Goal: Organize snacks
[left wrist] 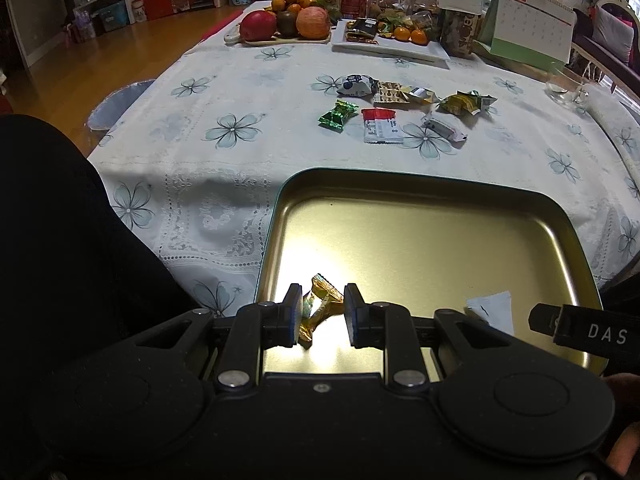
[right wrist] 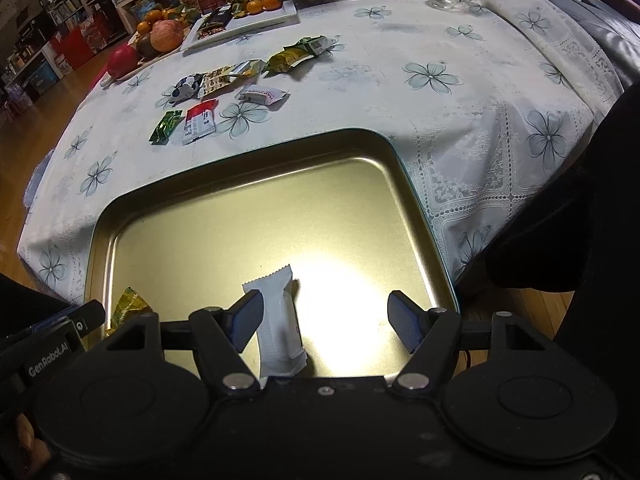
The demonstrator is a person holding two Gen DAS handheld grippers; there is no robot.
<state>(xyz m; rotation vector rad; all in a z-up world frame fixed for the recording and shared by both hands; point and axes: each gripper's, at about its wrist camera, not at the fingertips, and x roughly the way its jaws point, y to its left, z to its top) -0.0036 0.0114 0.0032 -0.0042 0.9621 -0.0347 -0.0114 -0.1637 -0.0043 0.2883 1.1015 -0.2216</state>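
A gold metal tray [left wrist: 400,184] [right wrist: 248,152] sits at the near table edge. My left gripper [left wrist: 320,316] is open above its near left part, with a gold-wrapped candy [left wrist: 322,306] lying between the fingers, touching the left pad. My right gripper [right wrist: 324,320] is wide open over the tray's near part; a white snack bar [right wrist: 278,320] lies on the tray by its left finger, and also shows in the left wrist view [left wrist: 492,310]. Several loose snacks lie on the tablecloth beyond the tray: a green candy [left wrist: 336,115], a red-and-white packet [left wrist: 380,125], a white packet [left wrist: 444,125].
Farther back stand a fruit board [left wrist: 288,24], a white plate [left wrist: 392,42] with snacks and tangerines, jars, a tissue box and a desk calendar [left wrist: 528,20]. A glass cup [left wrist: 566,84] is at the right. The floral tablecloth [left wrist: 224,128] covers the table.
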